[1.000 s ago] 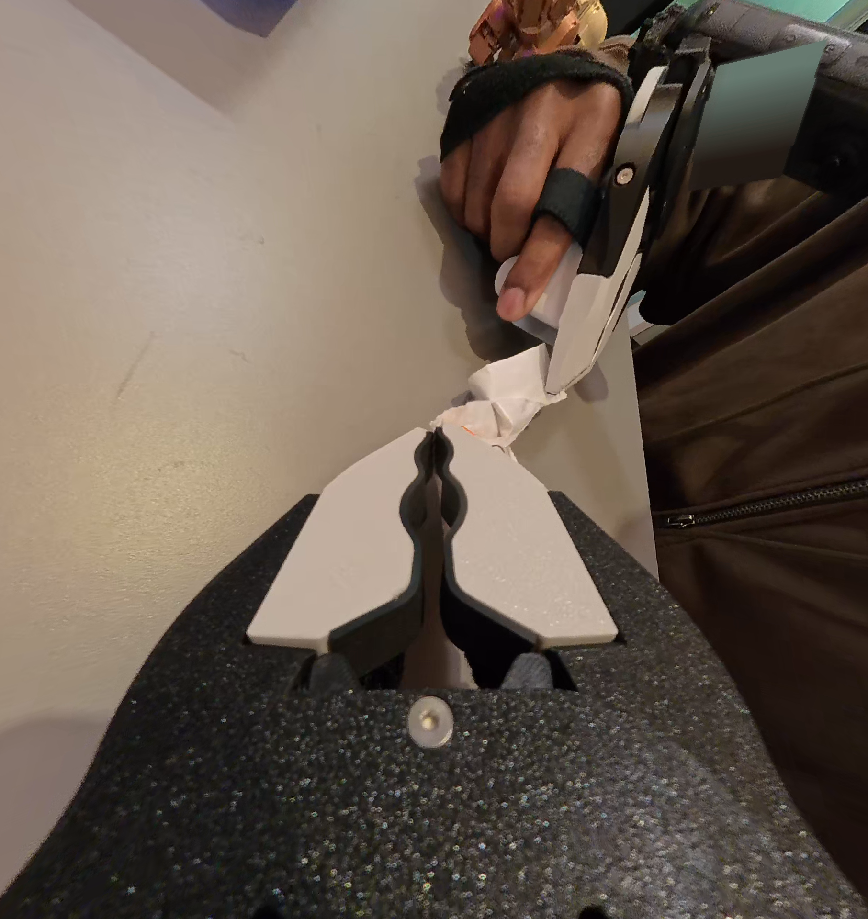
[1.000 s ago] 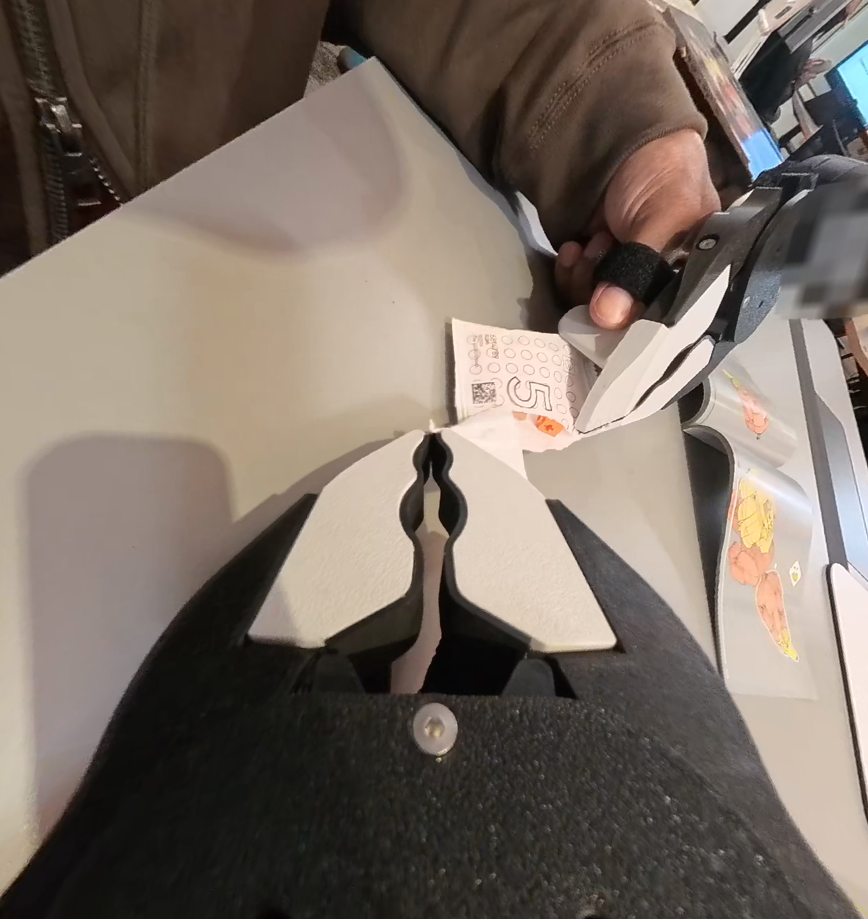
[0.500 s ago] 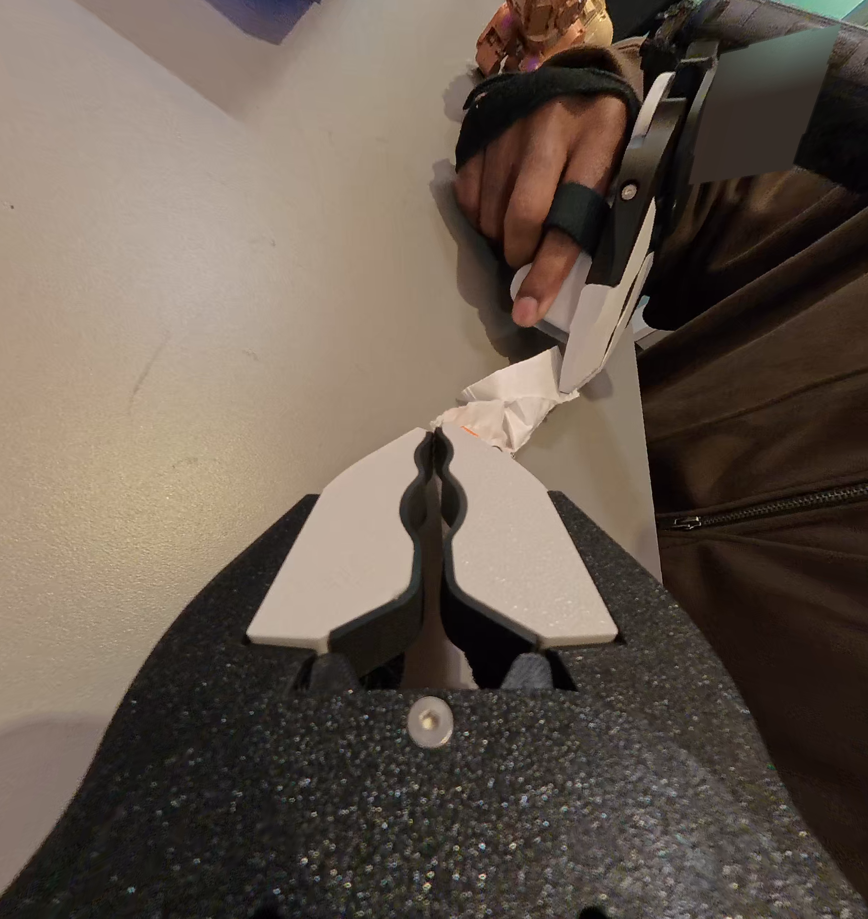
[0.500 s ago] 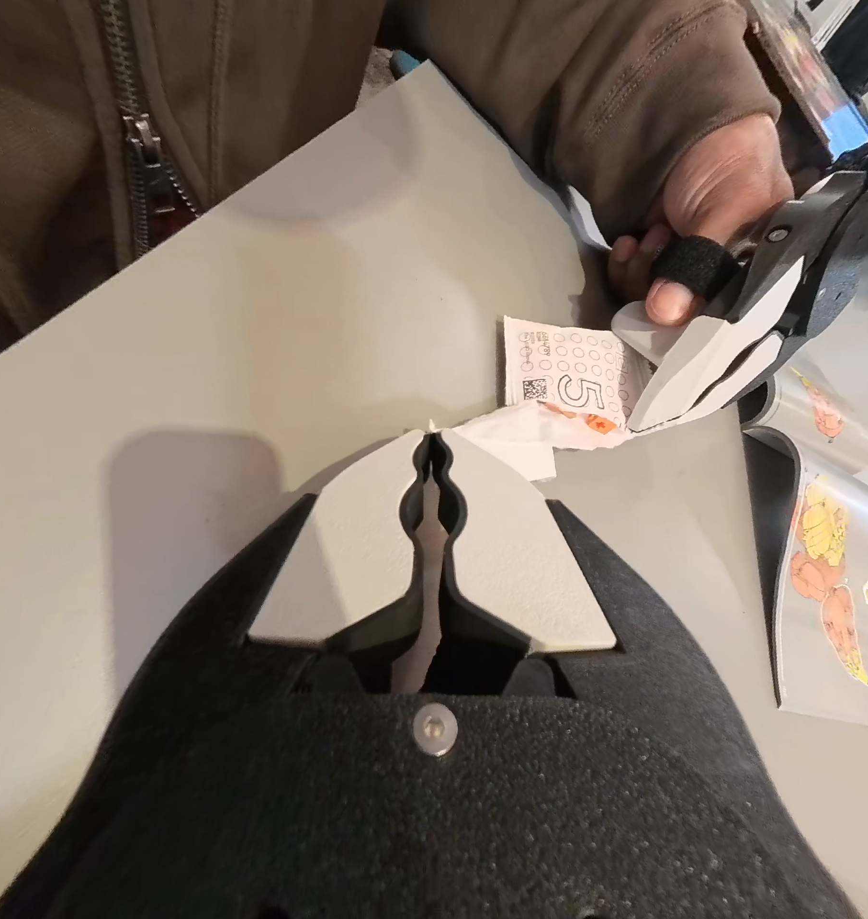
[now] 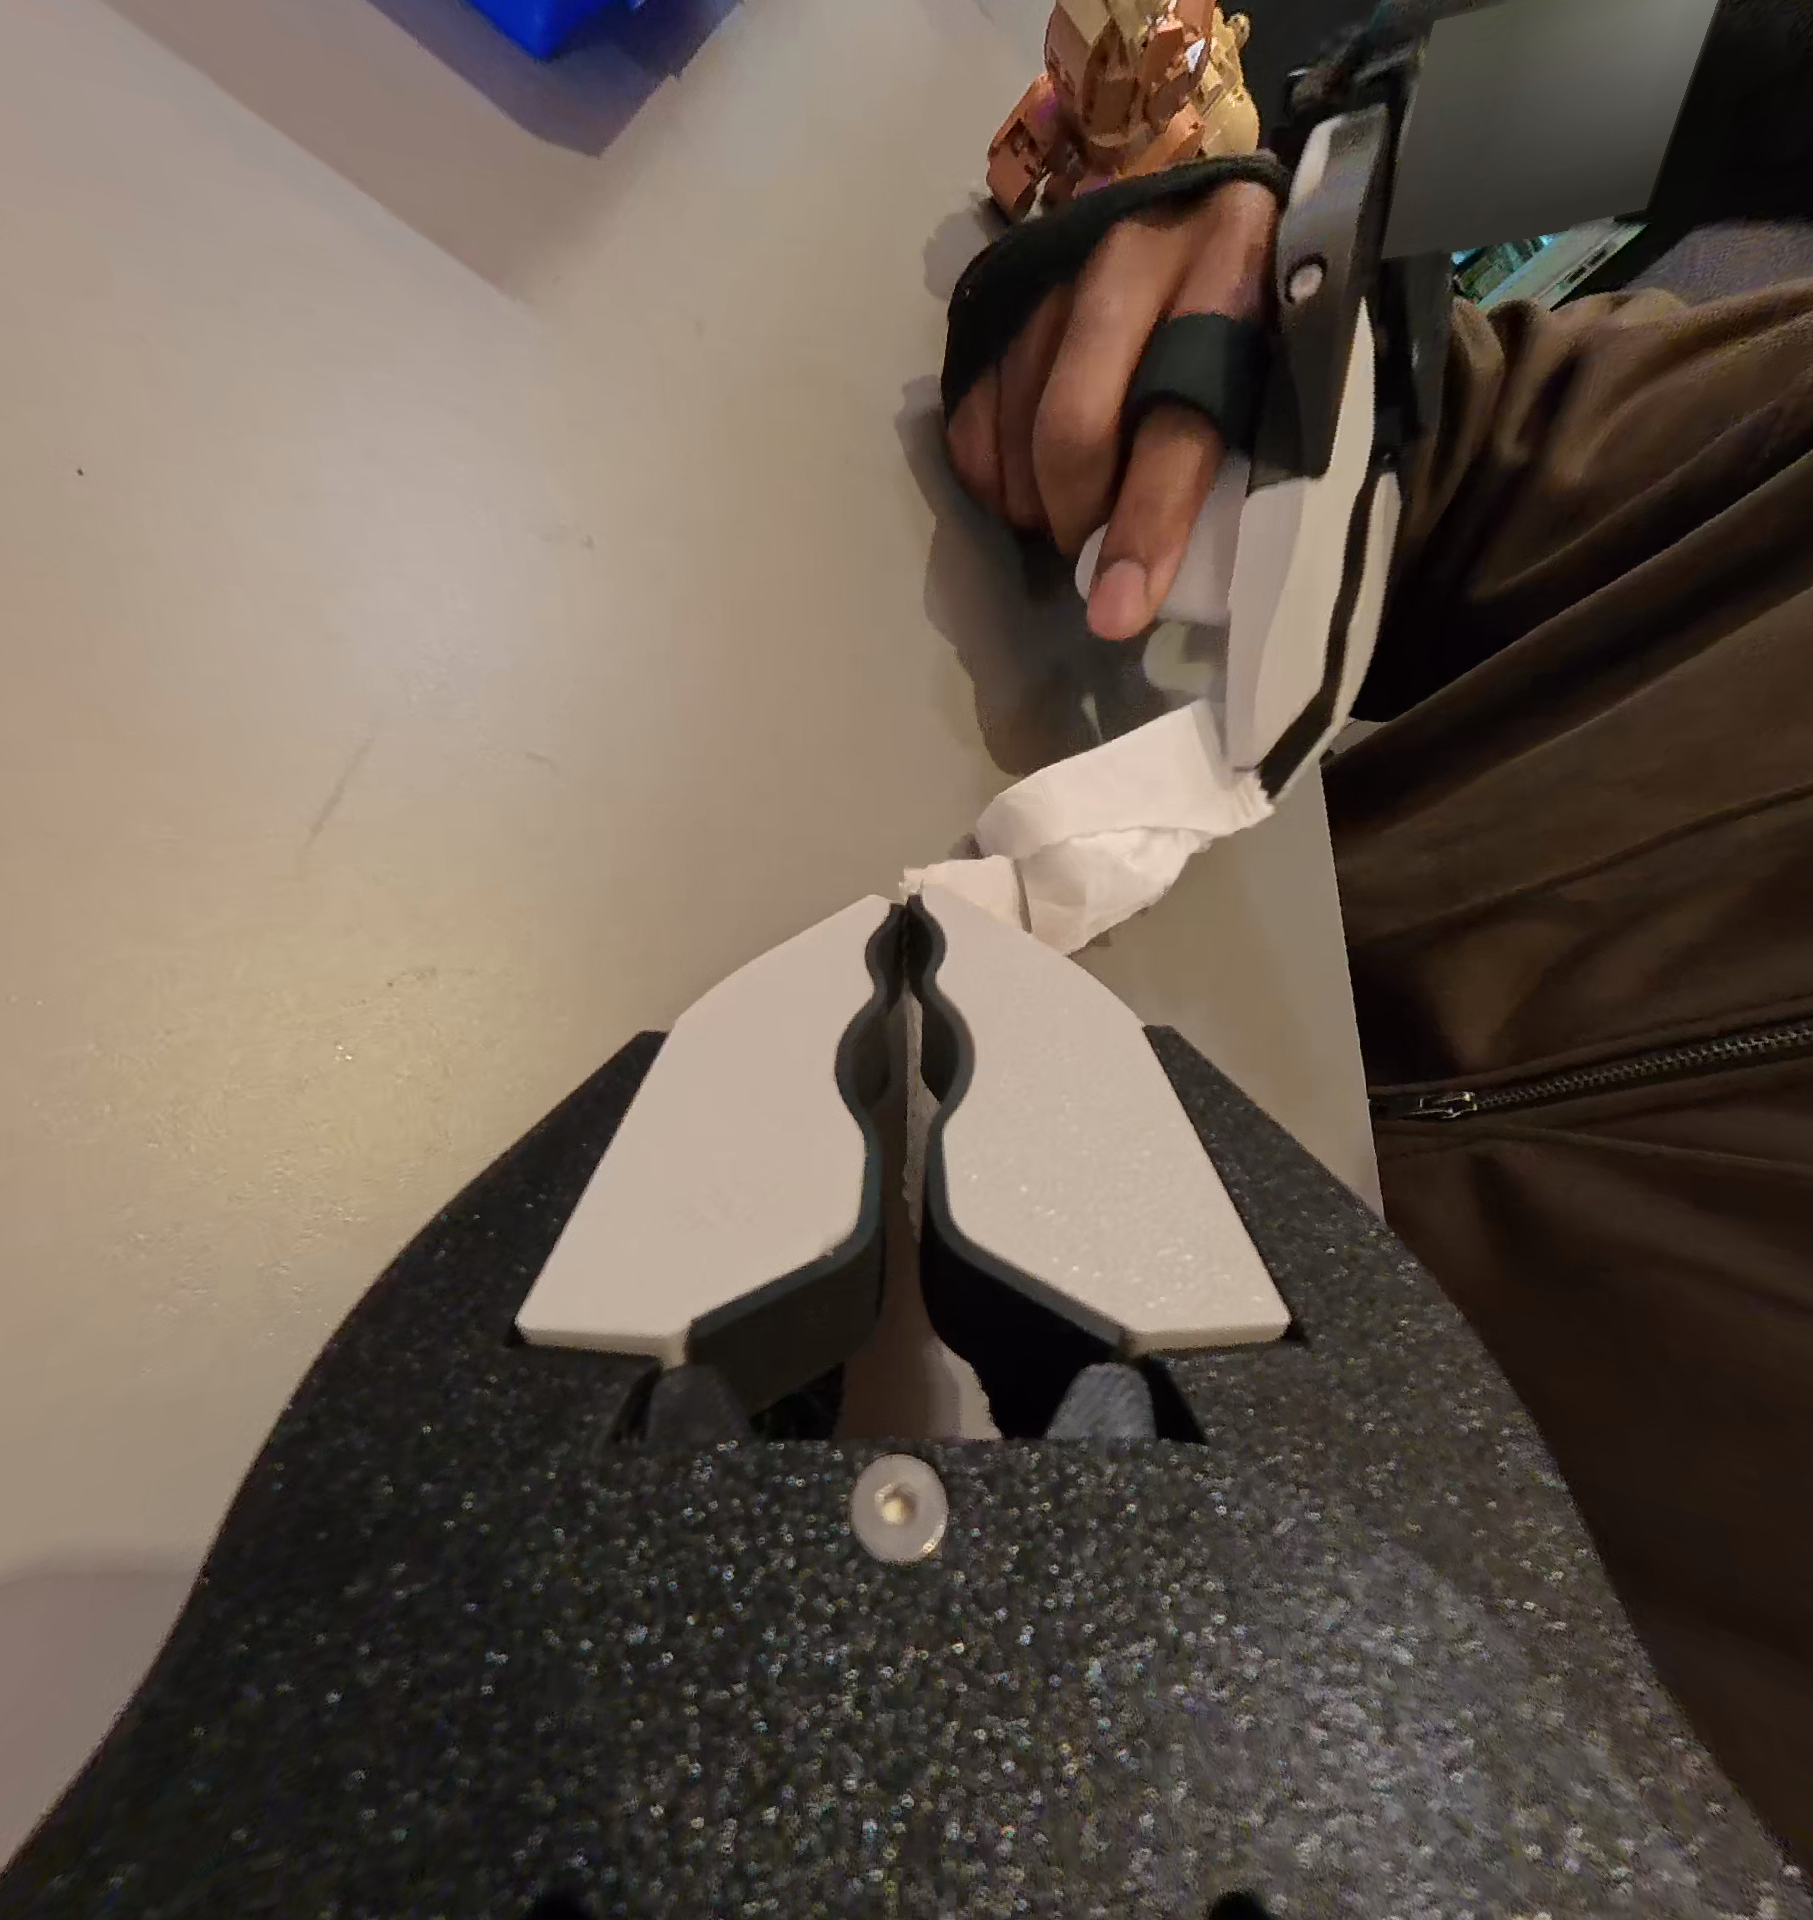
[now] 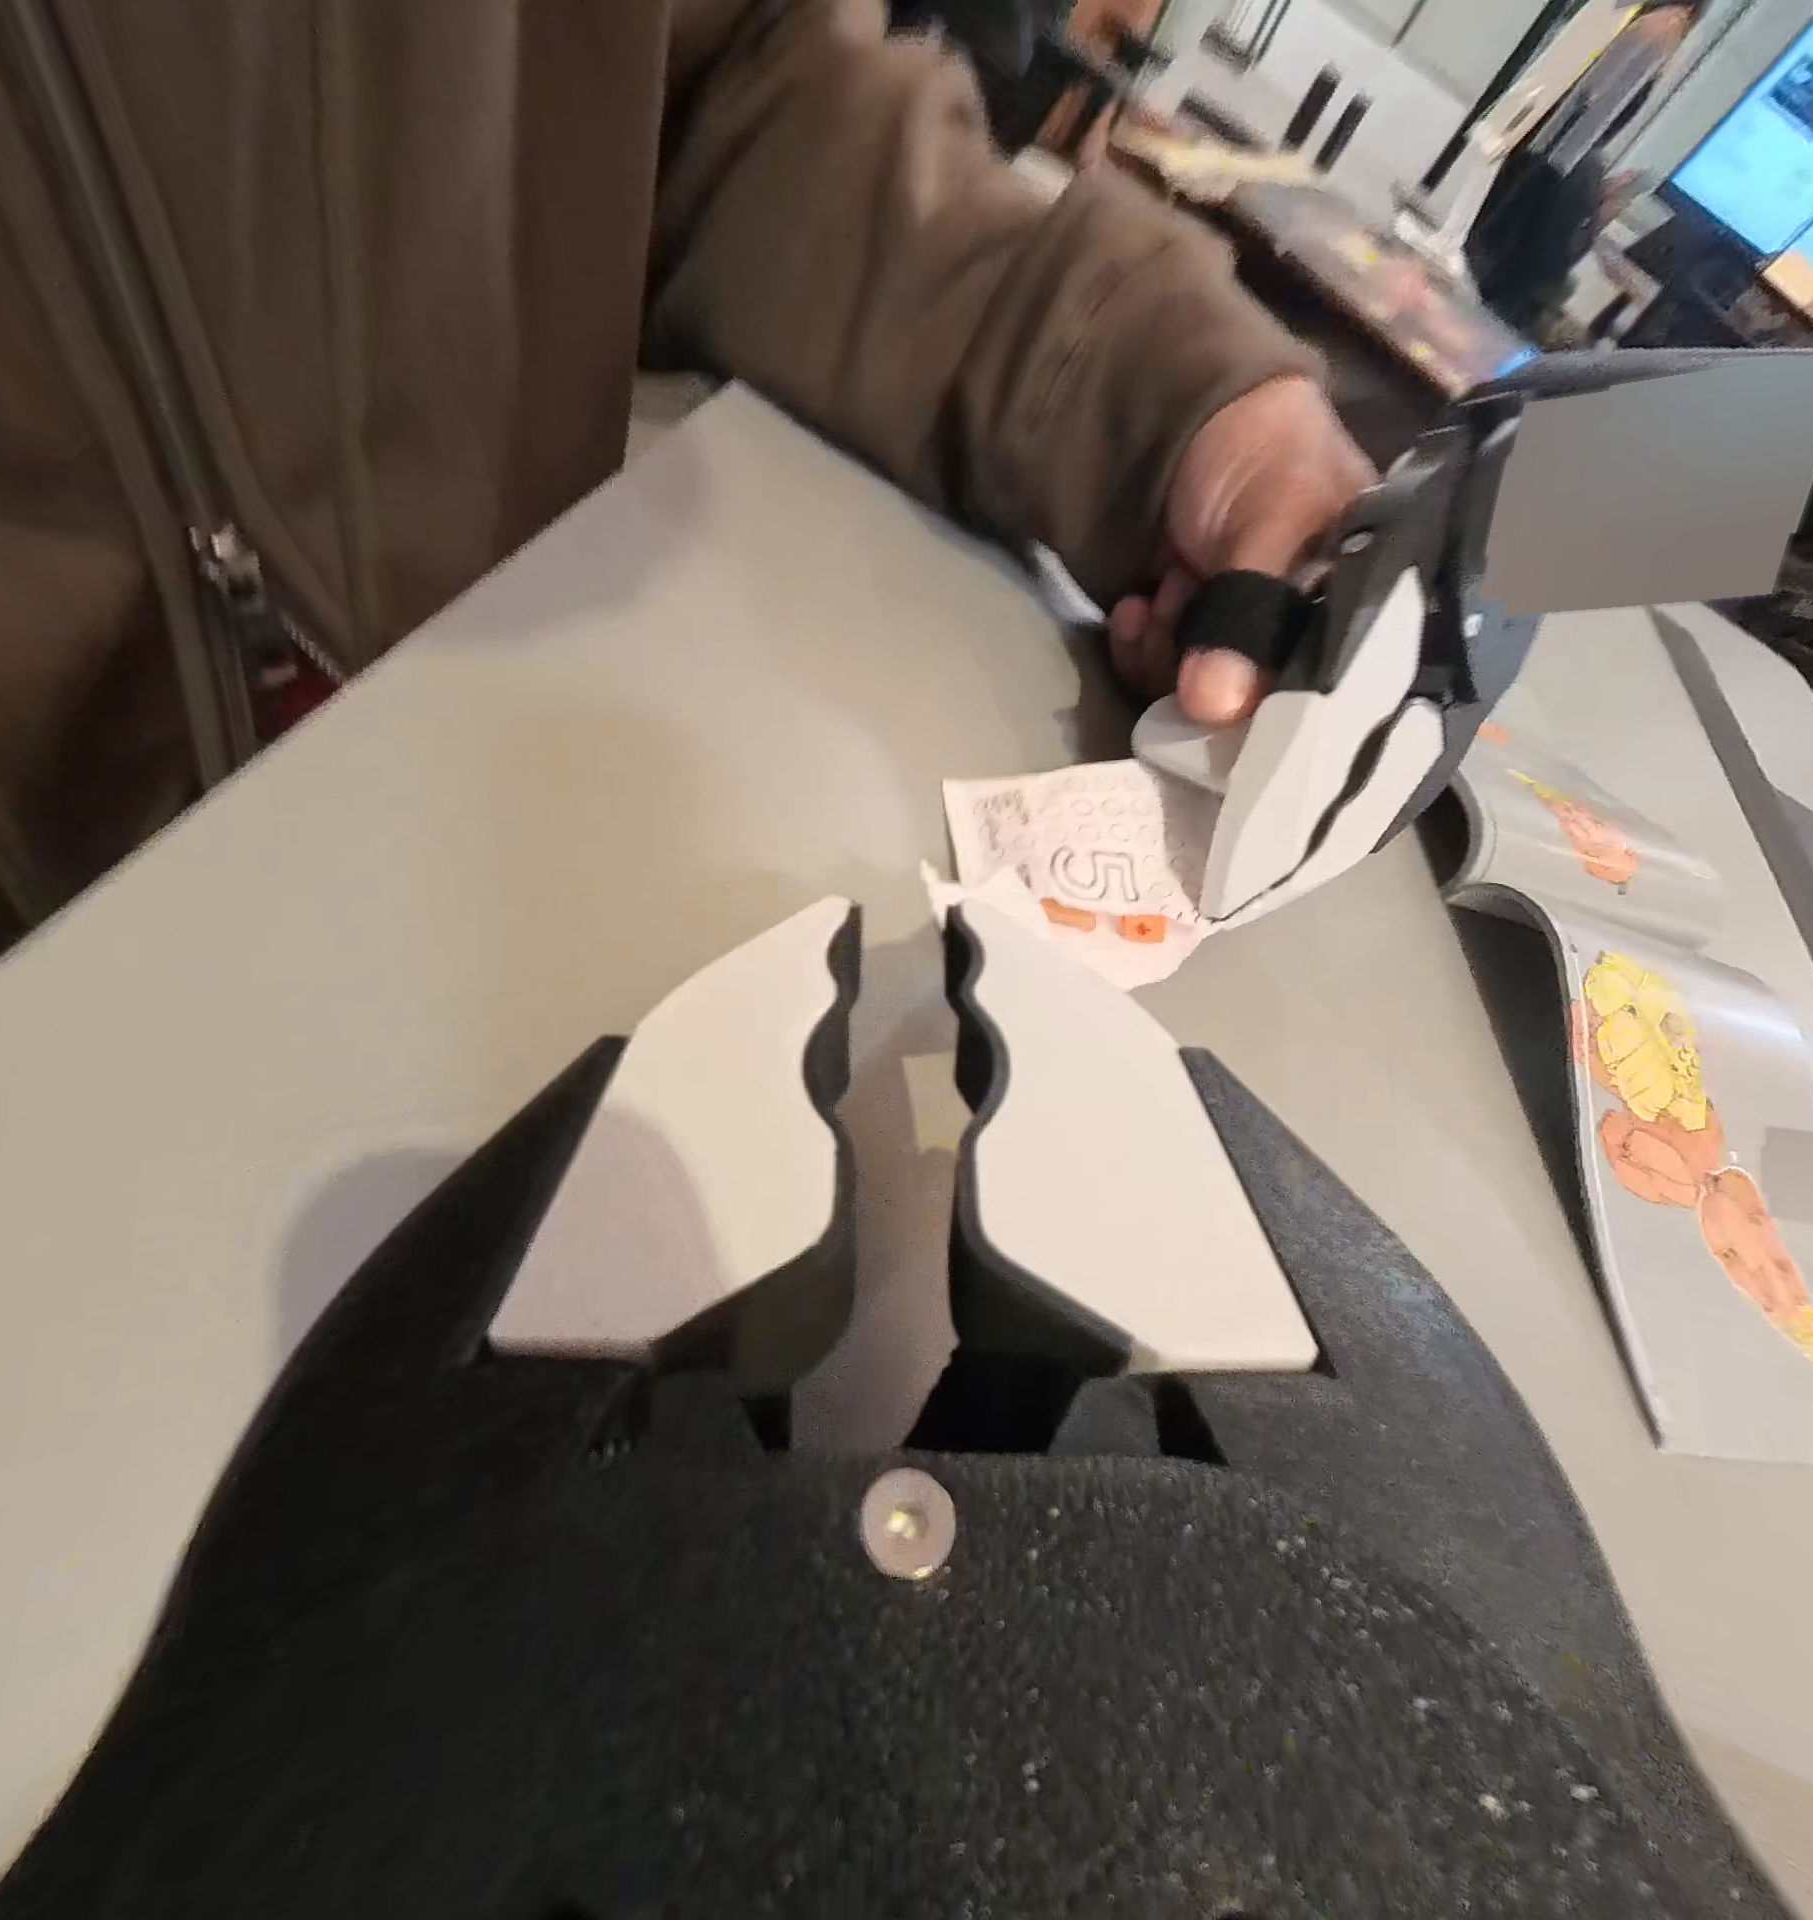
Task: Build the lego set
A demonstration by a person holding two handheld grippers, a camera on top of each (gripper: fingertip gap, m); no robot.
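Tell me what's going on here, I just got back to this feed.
A person is working on a white paper lego bag with two handheld grippers over a grey table. The left gripper is shut on one end of the bag. The right gripper is open, jaws apart at the bag's torn edge. Small orange pieces show at the tear. An instruction booklet lies nearby.

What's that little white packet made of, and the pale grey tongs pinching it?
The packet looks like thin matte paper: it crumples, twists into creases and shows a ragged torn edge. The fingers of the left gripper look like hard matte plastic, possibly 3D-printed given the fine grainy surface, with a darker, perhaps rubbery lining on their inner faces.
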